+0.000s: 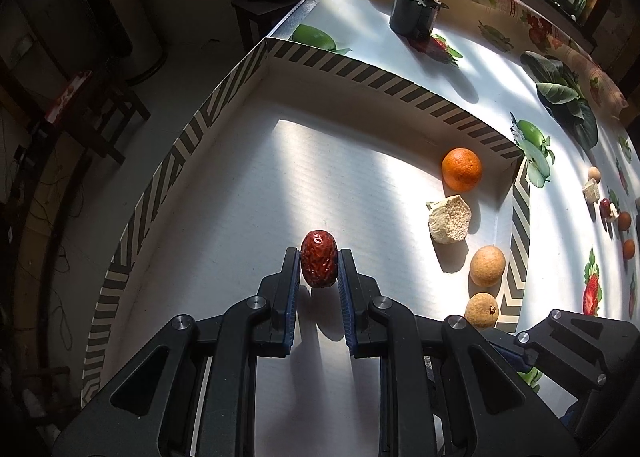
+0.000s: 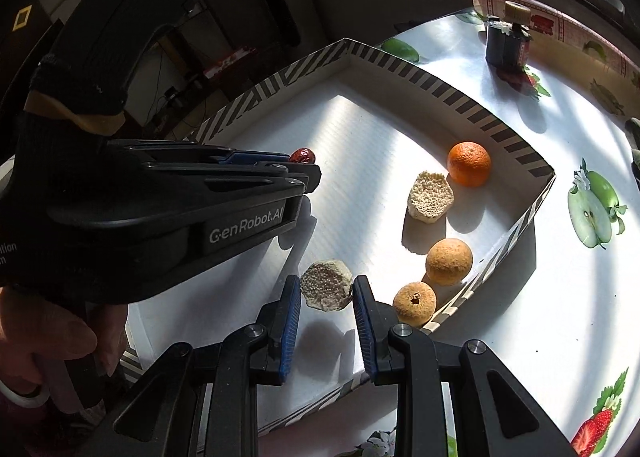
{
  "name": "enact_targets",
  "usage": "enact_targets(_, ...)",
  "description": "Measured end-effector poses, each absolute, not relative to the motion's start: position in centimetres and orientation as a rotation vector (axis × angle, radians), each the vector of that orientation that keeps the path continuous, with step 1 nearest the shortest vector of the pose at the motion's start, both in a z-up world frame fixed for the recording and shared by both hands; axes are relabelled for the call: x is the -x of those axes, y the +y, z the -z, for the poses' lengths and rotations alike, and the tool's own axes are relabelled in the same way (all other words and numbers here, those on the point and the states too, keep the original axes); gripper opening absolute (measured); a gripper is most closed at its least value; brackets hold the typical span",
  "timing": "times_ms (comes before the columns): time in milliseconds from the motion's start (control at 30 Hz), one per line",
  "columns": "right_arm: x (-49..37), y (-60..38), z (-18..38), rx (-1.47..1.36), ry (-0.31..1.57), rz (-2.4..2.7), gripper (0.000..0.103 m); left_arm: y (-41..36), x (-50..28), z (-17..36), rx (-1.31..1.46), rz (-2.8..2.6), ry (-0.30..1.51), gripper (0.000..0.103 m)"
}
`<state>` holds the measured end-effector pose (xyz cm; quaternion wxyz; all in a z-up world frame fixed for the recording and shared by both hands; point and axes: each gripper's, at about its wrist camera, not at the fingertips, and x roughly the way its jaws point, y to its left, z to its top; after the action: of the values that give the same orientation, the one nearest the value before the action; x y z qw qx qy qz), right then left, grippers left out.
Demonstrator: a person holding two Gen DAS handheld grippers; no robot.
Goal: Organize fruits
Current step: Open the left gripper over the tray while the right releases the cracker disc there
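Red and wrinkled, the date (image 1: pixel 319 264) sits clamped in your left gripper (image 1: pixel 319 271) above the striped tray (image 1: pixel 380 77) floor; your right gripper (image 2: pixel 327 297) pinches a pale spongy chunk (image 2: pixel 326 289) near the tray's right edge, beside two longans (image 2: pixel 414 303).

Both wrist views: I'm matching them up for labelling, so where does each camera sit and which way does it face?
Left wrist: sits behind the left gripper, looking into the striped box; its fingers hold a red date.
Right wrist: sits behind the right gripper, its fingers around a pale spongy chunk; the left gripper and a hand show.
Shared: box, orange, date.
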<state>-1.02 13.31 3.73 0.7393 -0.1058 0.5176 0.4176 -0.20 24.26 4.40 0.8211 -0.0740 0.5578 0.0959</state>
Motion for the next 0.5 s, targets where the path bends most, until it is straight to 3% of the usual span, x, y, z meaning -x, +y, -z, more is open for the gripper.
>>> enact_targets(200,0.5,14.1,-2.5,0.25,1.153,-0.906,0.026,24.7,0.5,-4.0,0.175,-0.223,1.205,0.018)
enact_targets(267,0.8,14.1,-2.4,0.245,1.147,-0.916,0.035,24.7,0.8,-4.0,0.177,-0.234,1.205,0.021)
enact_targets(333,0.7,14.0,-2.6,0.215,1.144,-0.932,0.048,24.7,1.1,-4.2,0.179,-0.244,1.201,0.035)
enact_targets(400,1.2,13.7,-3.3,0.196,1.136,-0.922,0.05,24.8,1.5,-4.6,0.187,-0.255,1.181,0.064)
enact_targets(500,1.1,12.7,-4.0,0.178,1.13,-0.913,0.05,24.7,1.9,-5.7,0.177,-0.285,1.142,0.067)
